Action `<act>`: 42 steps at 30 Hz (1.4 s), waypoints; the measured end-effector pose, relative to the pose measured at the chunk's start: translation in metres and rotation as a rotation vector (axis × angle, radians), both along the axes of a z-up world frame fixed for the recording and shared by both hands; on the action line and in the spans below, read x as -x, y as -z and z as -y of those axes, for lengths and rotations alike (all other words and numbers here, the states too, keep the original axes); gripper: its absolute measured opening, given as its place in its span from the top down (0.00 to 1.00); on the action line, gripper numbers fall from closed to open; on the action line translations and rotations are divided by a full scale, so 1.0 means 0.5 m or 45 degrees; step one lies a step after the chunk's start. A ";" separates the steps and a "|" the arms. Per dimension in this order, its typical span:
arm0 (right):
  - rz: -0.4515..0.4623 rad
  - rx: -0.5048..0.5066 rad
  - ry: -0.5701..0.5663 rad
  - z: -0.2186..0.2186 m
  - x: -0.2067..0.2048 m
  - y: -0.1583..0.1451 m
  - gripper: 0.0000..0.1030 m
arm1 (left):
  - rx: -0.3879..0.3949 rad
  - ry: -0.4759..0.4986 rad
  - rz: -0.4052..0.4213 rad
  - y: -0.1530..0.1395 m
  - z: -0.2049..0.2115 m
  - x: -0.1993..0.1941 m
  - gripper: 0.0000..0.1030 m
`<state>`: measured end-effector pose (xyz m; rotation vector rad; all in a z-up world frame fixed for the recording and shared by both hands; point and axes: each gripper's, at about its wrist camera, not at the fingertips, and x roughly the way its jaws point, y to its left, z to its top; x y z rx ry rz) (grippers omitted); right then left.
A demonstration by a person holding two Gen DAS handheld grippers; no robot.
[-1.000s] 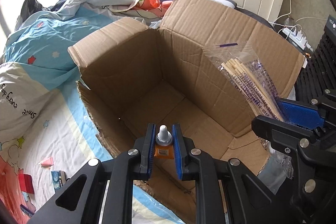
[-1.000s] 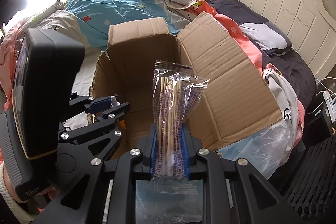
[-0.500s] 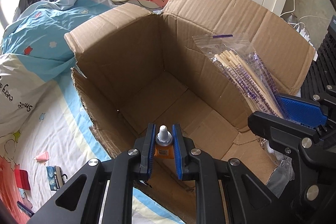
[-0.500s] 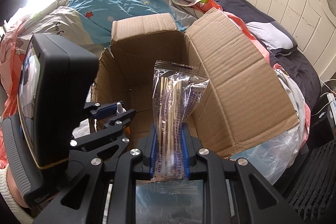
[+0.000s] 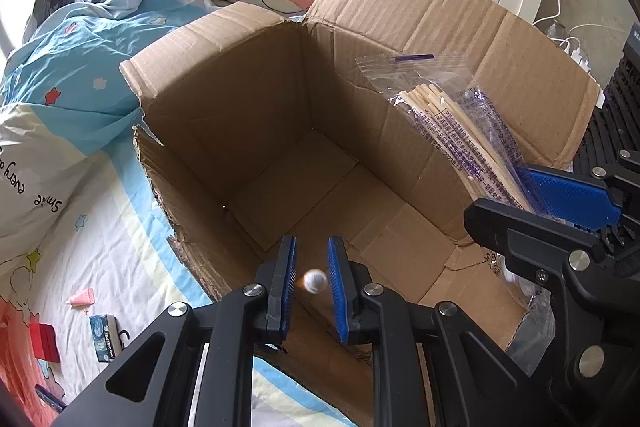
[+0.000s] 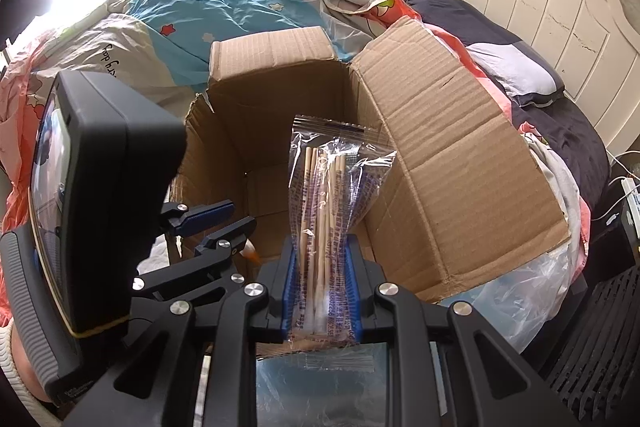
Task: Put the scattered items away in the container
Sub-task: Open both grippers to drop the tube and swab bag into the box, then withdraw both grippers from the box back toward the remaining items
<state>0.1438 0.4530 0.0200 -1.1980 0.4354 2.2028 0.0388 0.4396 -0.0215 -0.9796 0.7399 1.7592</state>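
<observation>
Over the cardboard box (image 5: 360,39), the left gripper (image 5: 311,277) stands slightly parted around a blurred small bottle (image 5: 315,281); the right gripper (image 6: 322,277) clamps a bag of chopsticks (image 6: 328,195).

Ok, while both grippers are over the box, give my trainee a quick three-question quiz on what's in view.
1. True or false: the clear zip bag of wooden sticks already lies on the floor of the brown cardboard box.
2. Pick one. The right gripper is: A, open and empty; B, shut on the bag; C, shut on a box flap.
3. Fill in: on the patterned bedsheet, the small box lying next to the small blue box is coloured ____.

Key: 1 false, the bag is clamped upright above the box. 2 B. 3 red, the red box.
</observation>
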 end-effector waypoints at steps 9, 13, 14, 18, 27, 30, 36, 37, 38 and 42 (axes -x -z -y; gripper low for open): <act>0.015 -0.035 0.036 -0.006 -0.004 -0.004 0.59 | -0.029 0.058 -0.059 -0.015 0.006 -0.026 0.29; 0.019 -0.059 0.054 -0.006 -0.010 -0.007 0.50 | -0.029 0.054 -0.066 -0.017 0.006 -0.029 0.26; 0.017 -0.061 0.058 -0.006 -0.012 -0.008 0.47 | -0.032 0.053 -0.063 -0.019 0.005 -0.029 0.26; 0.009 -0.056 0.076 -0.008 -0.018 -0.011 0.41 | -0.032 0.047 -0.065 -0.024 0.008 -0.028 0.23; 0.010 -0.070 0.085 0.004 -0.025 -0.024 0.39 | -0.020 0.041 -0.083 -0.031 0.032 -0.038 0.20; 0.005 -0.076 0.095 0.009 -0.028 -0.030 0.34 | -0.028 0.033 -0.088 -0.038 0.043 -0.042 0.14; -0.012 -0.108 0.102 0.024 -0.026 -0.048 0.25 | -0.044 0.010 -0.090 -0.054 0.067 -0.038 0.11; -0.013 -0.112 0.103 0.026 -0.025 -0.050 0.25 | -0.046 0.006 -0.092 -0.056 0.072 -0.038 0.11; -0.017 -0.114 0.103 0.030 -0.024 -0.053 0.25 | -0.048 0.002 -0.093 -0.058 0.077 -0.037 0.11; -0.035 -0.131 0.087 0.049 -0.024 -0.068 0.25 | -0.052 -0.021 -0.084 -0.065 0.101 -0.030 0.11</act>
